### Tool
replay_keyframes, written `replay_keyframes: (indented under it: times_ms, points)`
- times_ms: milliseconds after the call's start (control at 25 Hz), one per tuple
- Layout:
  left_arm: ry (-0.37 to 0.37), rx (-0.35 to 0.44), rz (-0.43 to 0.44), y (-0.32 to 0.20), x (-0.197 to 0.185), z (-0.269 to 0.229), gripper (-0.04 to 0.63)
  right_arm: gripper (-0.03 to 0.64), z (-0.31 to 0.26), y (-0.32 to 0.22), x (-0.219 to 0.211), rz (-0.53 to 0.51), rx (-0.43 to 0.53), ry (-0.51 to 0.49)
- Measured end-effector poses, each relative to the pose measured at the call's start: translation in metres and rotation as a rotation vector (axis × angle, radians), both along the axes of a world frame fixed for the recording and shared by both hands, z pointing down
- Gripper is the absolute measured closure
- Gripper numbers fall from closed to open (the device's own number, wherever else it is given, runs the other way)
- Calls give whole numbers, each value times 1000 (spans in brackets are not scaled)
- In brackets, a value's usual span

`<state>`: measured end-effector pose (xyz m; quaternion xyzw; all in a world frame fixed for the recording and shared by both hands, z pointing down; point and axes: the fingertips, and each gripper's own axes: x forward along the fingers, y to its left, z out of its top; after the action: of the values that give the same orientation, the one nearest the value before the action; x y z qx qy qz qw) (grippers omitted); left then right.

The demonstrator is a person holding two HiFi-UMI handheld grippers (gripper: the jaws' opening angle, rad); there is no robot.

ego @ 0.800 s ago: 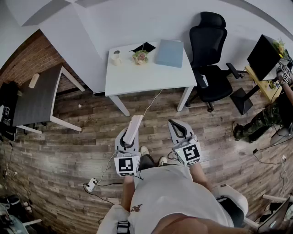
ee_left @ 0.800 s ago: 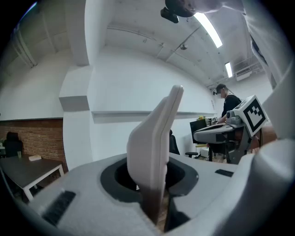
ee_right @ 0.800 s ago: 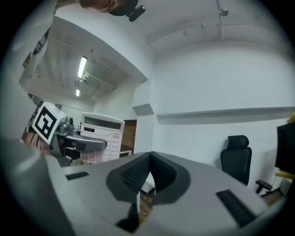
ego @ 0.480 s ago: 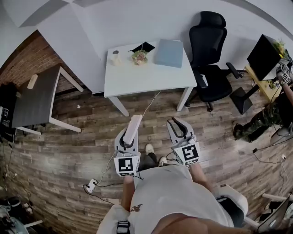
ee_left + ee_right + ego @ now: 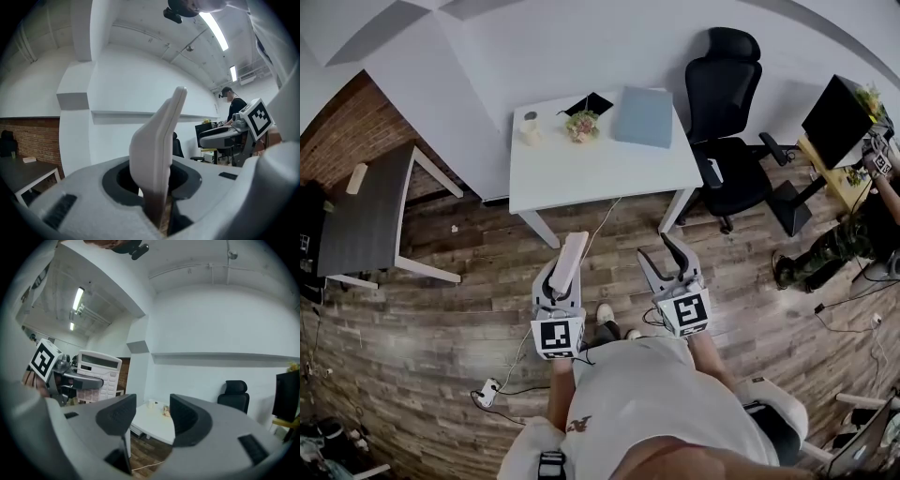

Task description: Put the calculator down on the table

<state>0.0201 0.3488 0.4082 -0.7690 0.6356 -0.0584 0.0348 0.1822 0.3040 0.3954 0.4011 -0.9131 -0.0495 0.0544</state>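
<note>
The task's thing is a slim, off-white rectangular calculator (image 5: 97, 375) with a dark display strip across its top and rows of pale keys below, its face showing in the right gripper view. In the left gripper view it shows edge-on, a thin pale slab rising between the grey jaws. The left tongs (image 5: 560, 281) are narrowed onto its lower part and hold it; the rest of it sticks out past the jaw tips. It hangs in the air over the wooden plank floor (image 5: 469, 291), on the near side of the white rectangular surface (image 5: 600, 173), apart from it.

The right tongs (image 5: 667, 262) stand wide with nothing between the jaws, just right of the left pair.

On the white surface's far edge stand a pale cup (image 5: 530, 127), a small potted flower (image 5: 582, 125), a flat black item (image 5: 592, 101) and a grey-blue flat folder (image 5: 644, 116). A black office chair (image 5: 731, 122) stands to its right, a dark-topped side table (image 5: 366, 220) well to the left.

Against the earlier frames, the white surface's near edge now lies closer to the calculator's tip and both tongs. The grip on the calculator is unchanged, and the right jaws stay apart.
</note>
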Motion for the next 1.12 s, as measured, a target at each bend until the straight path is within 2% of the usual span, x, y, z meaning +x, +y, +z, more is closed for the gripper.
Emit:
replay_keyframes:
  times_ms: [480,1120]
  points:
    - [4,-8,20,-60,-40,-1,486,359,12,-59,-33,27,-22,37]
    - [23,-11,56,-113,-83,5,486,359,7,-101,-76,79,-22,52]
